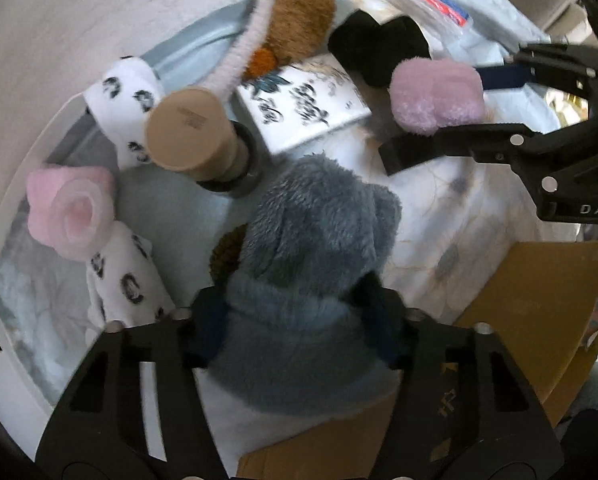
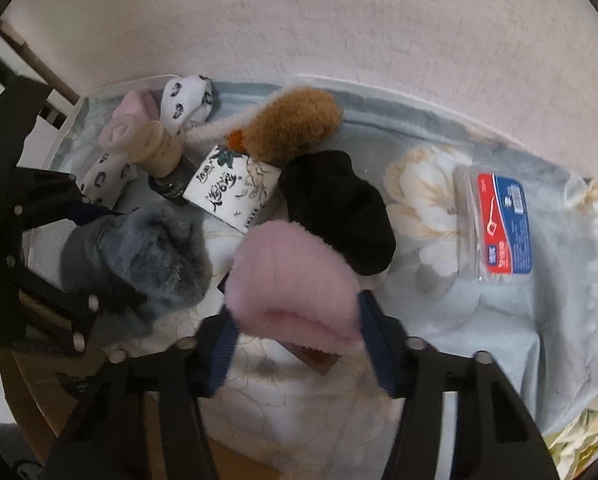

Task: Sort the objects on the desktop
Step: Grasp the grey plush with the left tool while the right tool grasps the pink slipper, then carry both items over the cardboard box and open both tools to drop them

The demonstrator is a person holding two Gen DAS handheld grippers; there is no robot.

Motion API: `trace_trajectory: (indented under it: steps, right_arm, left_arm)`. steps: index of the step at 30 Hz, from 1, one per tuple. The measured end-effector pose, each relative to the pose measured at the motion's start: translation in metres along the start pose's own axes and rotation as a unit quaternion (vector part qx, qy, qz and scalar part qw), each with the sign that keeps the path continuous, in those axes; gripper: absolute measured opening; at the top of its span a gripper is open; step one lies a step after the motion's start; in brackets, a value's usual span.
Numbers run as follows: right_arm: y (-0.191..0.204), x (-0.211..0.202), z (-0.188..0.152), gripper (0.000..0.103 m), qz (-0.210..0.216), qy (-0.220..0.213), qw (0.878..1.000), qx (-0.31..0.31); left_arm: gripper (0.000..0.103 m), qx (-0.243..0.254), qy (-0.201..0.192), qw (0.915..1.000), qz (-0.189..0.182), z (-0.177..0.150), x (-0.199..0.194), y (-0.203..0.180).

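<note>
the fluffy grey-blue sock bundle point(image 1: 311, 240) sits pinched between the closed-in fingers of the left gripper point(image 1: 299, 320), held above the floral cloth point(image 1: 451, 216). beside it, the pink fuzzy sock bundle point(image 2: 291, 284) is clamped the same way in the right gripper point(image 2: 295, 340). behind them on the cloth lie a black sock bundle point(image 2: 339, 208), a white tissue pack point(image 2: 235, 188), a brown plush piece point(image 2: 295, 124), a tan-capped bottle point(image 1: 191, 136), patterned white socks point(image 1: 127, 108), a pale pink rolled sock point(image 1: 75, 208), and, well apart, a red-and-blue floss pick pack point(image 2: 499, 224).
</note>
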State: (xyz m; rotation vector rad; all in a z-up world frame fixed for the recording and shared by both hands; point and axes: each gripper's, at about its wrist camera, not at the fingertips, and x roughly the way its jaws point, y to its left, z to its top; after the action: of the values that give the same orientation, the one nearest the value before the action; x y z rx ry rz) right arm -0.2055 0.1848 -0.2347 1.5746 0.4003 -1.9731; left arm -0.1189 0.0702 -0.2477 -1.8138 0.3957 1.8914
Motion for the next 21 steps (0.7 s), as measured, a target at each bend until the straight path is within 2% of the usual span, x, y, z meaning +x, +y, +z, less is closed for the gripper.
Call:
trace_trajectory:
  steps: [1,2,6,12,16,20,21]
  right_arm:
    - [0.000,-0.002,0.000,0.032,-0.003,-0.001,1.000,-0.001]
    - [-0.001,-0.004,0.000,0.030,-0.003,-0.002,1.000,0.000]
    - [-0.002,-0.008,0.000,0.024,-0.004,-0.002,1.000,0.007]
    - [0.005,-0.032,-0.001,0.023,-0.001,-0.022,1.000,0.008]
    - [0.012,-0.056,-0.005,0.023,-0.006,-0.035,0.999,0.004]
    - [0.017,-0.076,-0.017,0.023,-0.006,-0.046,0.999,0.009]
    - [0.018,-0.083,-0.020,0.023,-0.007,-0.049,0.999,0.009]
  left_arm:
    - [0.040,-0.008,-0.002,0.9999,-0.007,-0.001,-0.002,0.004]
    - [0.036,-0.016,-0.003,0.9997,-0.015,-0.001,-0.005,0.007]
    - [0.031,-0.030,-0.007,0.9992,-0.025,-0.006,-0.014,0.013]
    - [0.030,-0.027,-0.026,0.9991,-0.022,-0.015,-0.039,0.005]
    - [0.030,-0.022,-0.047,0.9985,-0.013,-0.022,-0.069,0.000]
    - [0.030,-0.025,-0.060,0.9979,-0.004,-0.024,-0.107,0.012]
    - [0.030,-0.025,-0.063,0.9977,-0.001,-0.014,-0.097,0.004]
